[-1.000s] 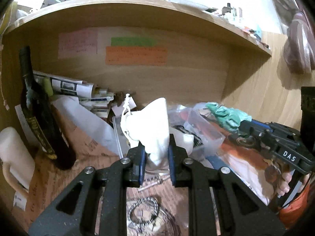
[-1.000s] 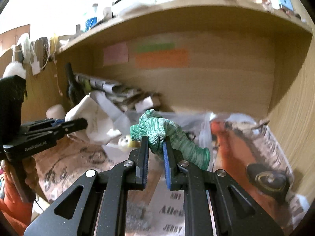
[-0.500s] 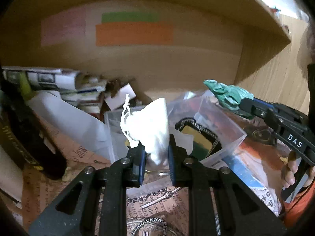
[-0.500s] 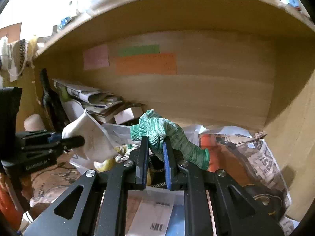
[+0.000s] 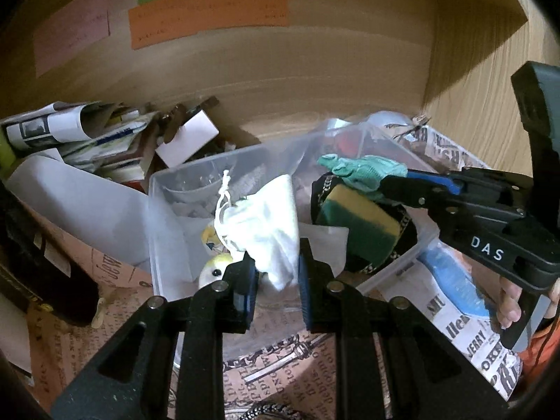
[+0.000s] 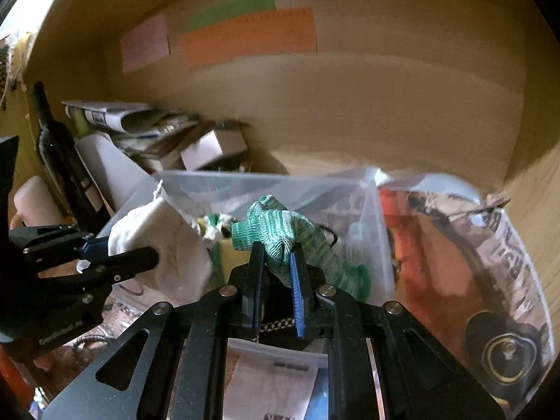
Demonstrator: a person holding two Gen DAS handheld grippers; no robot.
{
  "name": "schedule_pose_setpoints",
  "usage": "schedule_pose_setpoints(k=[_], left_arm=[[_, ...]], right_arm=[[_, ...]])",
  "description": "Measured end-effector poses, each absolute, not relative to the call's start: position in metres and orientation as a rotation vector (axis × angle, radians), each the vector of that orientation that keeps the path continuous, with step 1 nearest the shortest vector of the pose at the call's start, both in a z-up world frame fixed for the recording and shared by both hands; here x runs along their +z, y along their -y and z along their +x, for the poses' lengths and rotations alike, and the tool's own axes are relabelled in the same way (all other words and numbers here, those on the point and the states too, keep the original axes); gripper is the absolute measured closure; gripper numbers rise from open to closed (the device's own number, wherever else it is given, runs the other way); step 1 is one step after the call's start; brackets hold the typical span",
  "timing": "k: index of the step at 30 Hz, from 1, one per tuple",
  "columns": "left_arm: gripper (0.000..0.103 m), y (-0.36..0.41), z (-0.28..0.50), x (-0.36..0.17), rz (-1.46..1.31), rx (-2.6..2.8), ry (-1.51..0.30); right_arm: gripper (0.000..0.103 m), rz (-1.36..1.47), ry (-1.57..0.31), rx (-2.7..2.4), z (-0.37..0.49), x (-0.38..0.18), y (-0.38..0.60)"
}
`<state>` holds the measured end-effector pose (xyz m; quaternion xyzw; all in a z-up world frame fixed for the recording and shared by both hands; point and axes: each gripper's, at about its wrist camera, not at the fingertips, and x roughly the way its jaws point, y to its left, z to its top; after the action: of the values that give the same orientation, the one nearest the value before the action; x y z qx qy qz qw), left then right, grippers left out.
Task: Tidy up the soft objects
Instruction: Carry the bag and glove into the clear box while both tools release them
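My left gripper (image 5: 275, 273) is shut on a white drawstring cloth pouch (image 5: 260, 225) and holds it over the near edge of a clear plastic bin (image 5: 164, 189). My right gripper (image 6: 276, 273) is shut on a green knitted glove (image 6: 290, 234) and holds it over the same bin (image 6: 245, 182). The glove (image 5: 364, 171) and right gripper (image 5: 395, 183) show at the right of the left wrist view; the pouch (image 6: 154, 234) shows at the left of the right wrist view. In the bin lie a yellow-green sponge (image 5: 360, 224) and a small yellow-white plush toy (image 5: 215, 269).
The bin stands in a wooden shelf recess with coloured paper notes (image 5: 206, 14) on the back wall. Rolled newspapers (image 5: 70, 126) and a white box (image 5: 187, 138) lie behind left. A dark bottle (image 6: 59, 147) stands at the left. Newspaper sheets (image 5: 455, 318) and a clear bag (image 6: 455, 245) lie right.
Both grippers have moved forward into the shelf recess and down over the clear bin, still holding the pouch and the glove. The sponge and plush toy in the bin have come into view.
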<state>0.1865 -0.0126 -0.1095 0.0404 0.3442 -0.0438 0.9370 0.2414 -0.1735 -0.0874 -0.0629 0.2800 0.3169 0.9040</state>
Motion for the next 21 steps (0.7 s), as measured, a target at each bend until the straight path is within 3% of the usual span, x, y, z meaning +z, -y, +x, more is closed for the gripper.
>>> schedule_pose_setpoints(k=[4,6,8,15,19,21], left_arm=[[0.074,0.012,0.187,-0.113,0.078,-0.094,-0.719],[0.058,0.012,0.183,-0.110,0.076,-0.087,-0.707],[0.051,0.011,0.176,-0.105,0.074,-0.081,-0.682],[0.037,0.009,0.150,-0.082,0.063,-0.074,-0.606],[0.029,0.006,0.130,-0.069,0.047,-0.067,-0.559],[0.020,0.004,0.122,-0.064,0.037,-0.063,-0.539]], right_arm=[[0.087,-0.120,-0.629,0.673,0.246,-0.093,0.172],[0.084,-0.126,-0.619,0.662,0.244,-0.091,0.173],[0.076,-0.142,-0.602,0.657,0.239,-0.087,0.172],[0.068,-0.163,-0.542,0.656,0.222,-0.071,0.177],[0.052,-0.162,-0.500,0.661,0.209,-0.060,0.182],[0.044,-0.169,-0.467,0.658,0.199,-0.054,0.185]])
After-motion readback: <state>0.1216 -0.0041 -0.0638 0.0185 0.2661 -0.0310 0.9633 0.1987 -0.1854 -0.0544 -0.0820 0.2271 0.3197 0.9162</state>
